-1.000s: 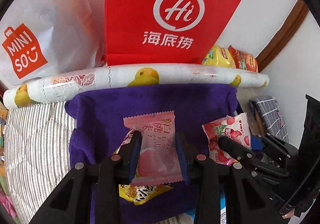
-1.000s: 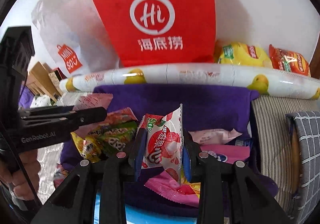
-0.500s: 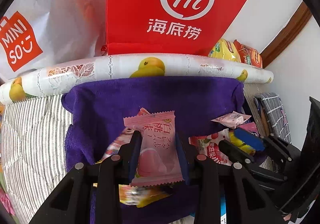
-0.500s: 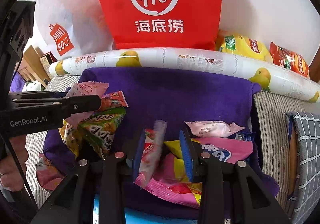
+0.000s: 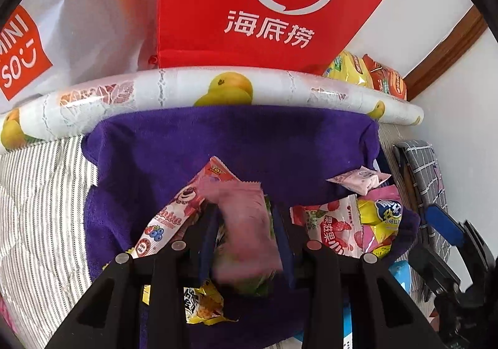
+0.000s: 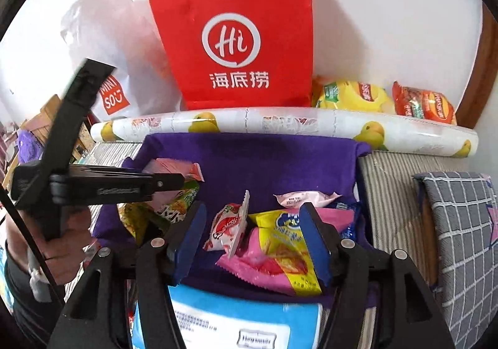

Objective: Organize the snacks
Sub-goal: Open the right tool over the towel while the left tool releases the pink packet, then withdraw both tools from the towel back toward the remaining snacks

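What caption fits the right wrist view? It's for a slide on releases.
Right gripper open above the strawberry candy packet lying on the purple towel among other snacks.

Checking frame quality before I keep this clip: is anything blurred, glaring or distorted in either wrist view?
Left wrist: the pink packet between the left gripper fingers is motion-smeared, its print unreadable. Right wrist: the left gripper's frame is slightly smeared; glare streaks the fruit-print roll. Both views bow straight lines, with dark corners.
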Demonstrator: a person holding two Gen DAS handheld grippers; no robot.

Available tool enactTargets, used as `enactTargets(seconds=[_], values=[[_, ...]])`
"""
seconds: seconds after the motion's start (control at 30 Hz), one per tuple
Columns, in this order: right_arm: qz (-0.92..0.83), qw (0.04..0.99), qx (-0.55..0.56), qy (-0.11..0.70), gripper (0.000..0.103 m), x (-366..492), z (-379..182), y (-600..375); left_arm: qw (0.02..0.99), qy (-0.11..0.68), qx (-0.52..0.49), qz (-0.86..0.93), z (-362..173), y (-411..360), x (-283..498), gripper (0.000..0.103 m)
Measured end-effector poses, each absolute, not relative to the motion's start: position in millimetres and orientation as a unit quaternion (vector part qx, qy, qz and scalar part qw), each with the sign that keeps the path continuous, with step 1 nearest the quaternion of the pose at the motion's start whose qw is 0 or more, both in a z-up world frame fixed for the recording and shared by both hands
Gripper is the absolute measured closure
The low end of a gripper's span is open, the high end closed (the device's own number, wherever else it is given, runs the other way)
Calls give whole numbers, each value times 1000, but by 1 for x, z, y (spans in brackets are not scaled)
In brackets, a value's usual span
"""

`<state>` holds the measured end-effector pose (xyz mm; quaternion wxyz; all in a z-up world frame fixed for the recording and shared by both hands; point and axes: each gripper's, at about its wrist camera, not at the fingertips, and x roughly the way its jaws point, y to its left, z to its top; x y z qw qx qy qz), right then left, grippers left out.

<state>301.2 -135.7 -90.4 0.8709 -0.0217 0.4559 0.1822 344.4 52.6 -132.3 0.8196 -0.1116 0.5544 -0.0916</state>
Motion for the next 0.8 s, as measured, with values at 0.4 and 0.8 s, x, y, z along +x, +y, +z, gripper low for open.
enactTargets(seconds=[0.4,0.8], values=[[145,879,-6,454,41,269,-87,-144,835,529,-117,-90,-102,60,329,49],[144,869,17,473,41,229,-72,-146,855,501,-111,-79,-60,73,265,44]])
